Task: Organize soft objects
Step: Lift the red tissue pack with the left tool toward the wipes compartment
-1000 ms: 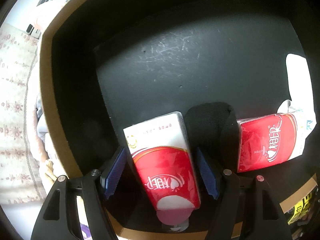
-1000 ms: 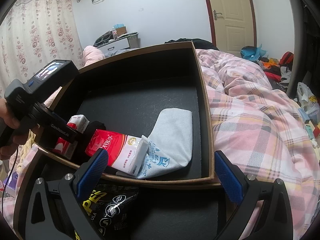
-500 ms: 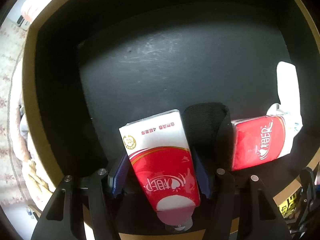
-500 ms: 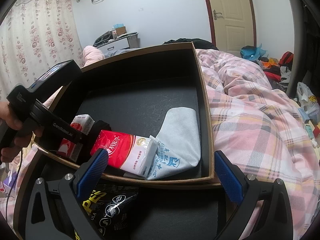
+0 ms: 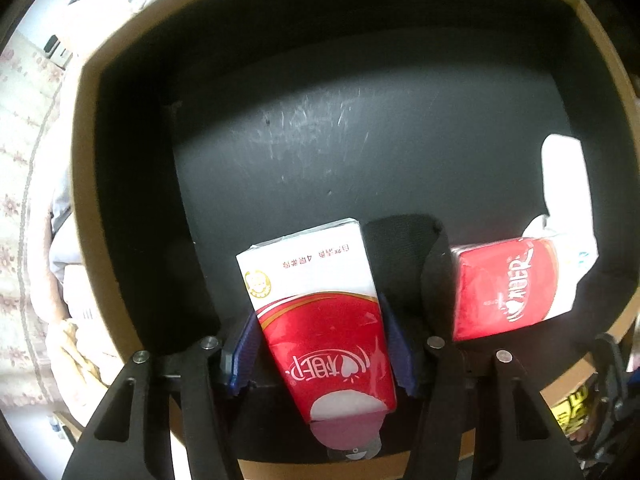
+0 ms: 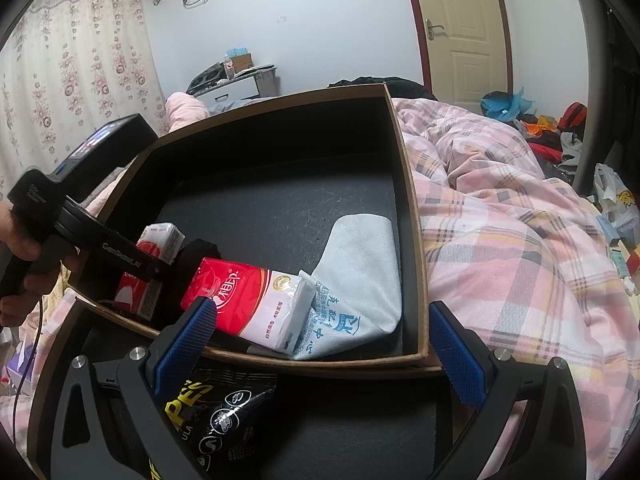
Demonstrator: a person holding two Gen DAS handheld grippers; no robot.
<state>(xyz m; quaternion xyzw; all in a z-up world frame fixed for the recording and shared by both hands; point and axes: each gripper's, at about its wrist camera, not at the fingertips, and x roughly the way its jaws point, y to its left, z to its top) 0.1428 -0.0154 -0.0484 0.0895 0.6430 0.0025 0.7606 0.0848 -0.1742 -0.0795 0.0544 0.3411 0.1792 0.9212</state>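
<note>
Filling most of both views is a black box with a brown rim; in the right wrist view it lies on a bed with a pink checked quilt to the right of the frame. On the box floor, at the lower right of that view, lies a pale grey cloth with blue print. A red and white tissue pack lies partly on the cloth's left edge, touching it. Left of it, a second tissue pack sits between the blue pads of the left gripper, at the lower centre of the left wrist view. Both pads press against the sides of this pack, so the left gripper is clamped on it. Between the two packs there is a dark soft object; I cannot tell what it is. The right gripper hangs at the near rim of the box, its fingers wide apart and holding nothing. Under it, at the lower left, lies a black snack bag.
</note>
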